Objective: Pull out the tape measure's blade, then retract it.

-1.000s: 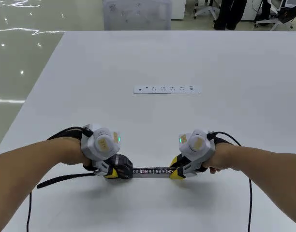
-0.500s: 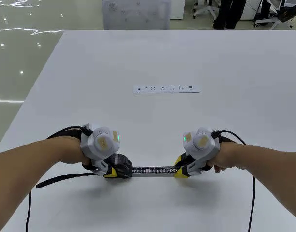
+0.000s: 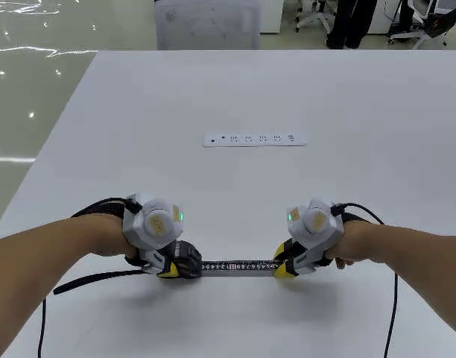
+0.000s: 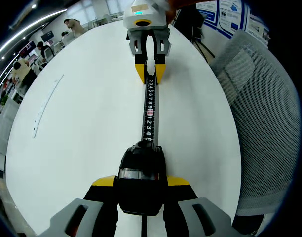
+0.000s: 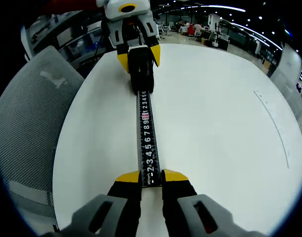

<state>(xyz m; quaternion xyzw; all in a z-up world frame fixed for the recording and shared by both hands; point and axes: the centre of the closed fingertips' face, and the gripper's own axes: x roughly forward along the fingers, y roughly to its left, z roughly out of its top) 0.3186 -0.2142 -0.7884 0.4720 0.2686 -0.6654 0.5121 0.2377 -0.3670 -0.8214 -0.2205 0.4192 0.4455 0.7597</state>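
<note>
The black tape measure case (image 3: pixel 185 261) lies near the table's front edge with my left gripper (image 3: pixel 172 267) shut around it; in the left gripper view the case (image 4: pixel 142 177) sits between the yellow-tipped jaws. Its numbered blade (image 3: pixel 238 265) stretches right along the table to my right gripper (image 3: pixel 282 268), which is shut on the blade's end. In the right gripper view the blade (image 5: pixel 146 140) runs from my right gripper (image 5: pixel 151 178) up to the case (image 5: pixel 140 64). The right gripper (image 4: pixel 150 74) appears far off in the left gripper view.
A white power strip (image 3: pixel 254 139) lies flat at the middle of the white table (image 3: pixel 287 89). A grey mesh chair (image 4: pixel 262 108) stands beside the table's near edge. Cables (image 3: pixel 79 280) trail from both grippers. People and chairs stand beyond the far edge.
My right gripper has moved further right, drawing more blade out of the case. The left gripper holds the case nearly still.
</note>
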